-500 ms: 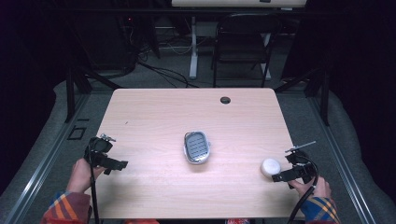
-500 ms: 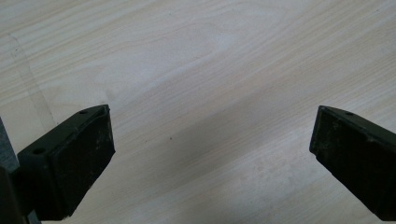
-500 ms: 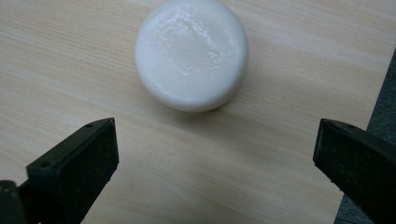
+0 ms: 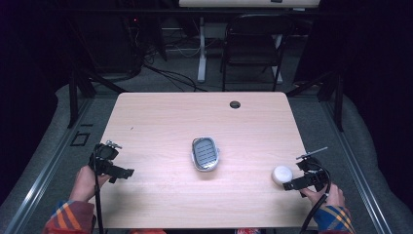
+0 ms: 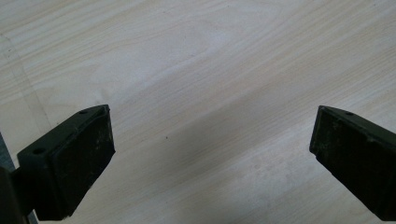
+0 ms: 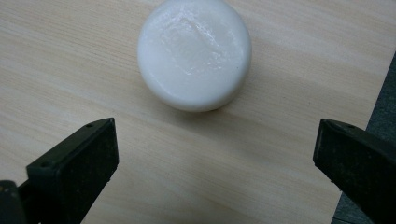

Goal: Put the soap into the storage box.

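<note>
My right claw [image 6: 215, 140] is wide open and holds nothing, and since a moment ago nothing has moved, so the round white soap bar [image 6: 194, 53] sits just ahead of its jaws on the pale wooden table [image 6: 70, 56], waiting for me.

A pale wooden table [image 4: 160, 117] is set on grey carpet [image 4: 360, 146]. Beyond its far edge a dark chair [image 4: 251, 44] is seen in dim surroundings.

Glossy smooth white puck [image 6: 194, 53] on matt pale wood table [image 4: 160, 122]
</note>
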`<action>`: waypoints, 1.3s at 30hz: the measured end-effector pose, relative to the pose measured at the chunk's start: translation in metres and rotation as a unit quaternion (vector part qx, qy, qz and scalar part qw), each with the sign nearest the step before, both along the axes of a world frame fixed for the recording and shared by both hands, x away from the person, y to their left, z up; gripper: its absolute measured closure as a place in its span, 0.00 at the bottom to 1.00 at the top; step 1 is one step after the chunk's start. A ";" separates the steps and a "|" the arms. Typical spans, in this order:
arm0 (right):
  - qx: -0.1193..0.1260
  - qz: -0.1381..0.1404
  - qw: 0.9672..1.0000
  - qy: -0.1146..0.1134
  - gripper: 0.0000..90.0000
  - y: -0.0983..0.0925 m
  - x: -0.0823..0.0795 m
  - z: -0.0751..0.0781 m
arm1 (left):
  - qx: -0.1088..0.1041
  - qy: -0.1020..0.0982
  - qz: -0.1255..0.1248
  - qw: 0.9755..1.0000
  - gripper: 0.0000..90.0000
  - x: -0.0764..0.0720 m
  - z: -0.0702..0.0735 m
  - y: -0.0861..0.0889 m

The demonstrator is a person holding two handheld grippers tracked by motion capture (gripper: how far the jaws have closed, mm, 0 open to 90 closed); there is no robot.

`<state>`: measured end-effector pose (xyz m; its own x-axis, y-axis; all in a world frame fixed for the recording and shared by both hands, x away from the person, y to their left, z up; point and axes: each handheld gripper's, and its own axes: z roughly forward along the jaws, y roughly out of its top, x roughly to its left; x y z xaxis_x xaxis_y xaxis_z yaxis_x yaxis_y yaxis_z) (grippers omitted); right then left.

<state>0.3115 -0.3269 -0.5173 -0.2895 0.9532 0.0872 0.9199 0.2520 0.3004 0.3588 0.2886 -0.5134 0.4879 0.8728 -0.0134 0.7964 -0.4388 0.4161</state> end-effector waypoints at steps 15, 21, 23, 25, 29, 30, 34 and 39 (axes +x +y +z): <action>-0.014 0.015 1.000 0.008 0.00 0.007 0.012 0.002 | -0.001 0.004 -0.005 1.000 0.00 -0.001 -0.001 0.000; -0.020 0.018 1.000 0.005 0.00 0.017 0.019 0.001 | 0.000 0.005 -0.002 1.000 0.00 -0.002 -0.002 0.000; -0.024 0.031 0.999 0.017 0.00 0.017 0.023 0.001 | 0.001 0.006 -0.005 1.000 0.00 -0.001 -0.002 0.000; -0.022 0.033 0.999 0.018 0.00 0.019 0.025 0.000 | 0.001 0.006 -0.005 1.000 0.00 -0.001 -0.002 0.000; -0.025 0.039 0.999 0.023 0.00 0.021 0.030 0.000 | 0.001 0.006 -0.005 1.000 0.00 -0.001 -0.002 -0.001; -0.025 0.038 0.999 0.022 0.00 0.022 0.032 -0.001 | 0.001 0.007 -0.005 1.000 0.00 -0.001 -0.002 -0.001; -0.035 0.049 0.998 0.032 0.00 0.027 0.042 -0.004 | 0.001 0.009 -0.004 1.000 0.00 -0.001 -0.002 -0.001; -0.038 0.053 0.997 0.047 0.00 0.031 0.050 -0.009 | 0.001 0.009 -0.004 1.000 0.00 -0.001 -0.002 -0.001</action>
<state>0.3616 -0.2963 -0.5264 -0.3824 0.9228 0.0472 0.9104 0.3676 0.1899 0.3575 0.2877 -0.5155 0.4953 0.8685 -0.0203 0.8002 -0.4470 0.3998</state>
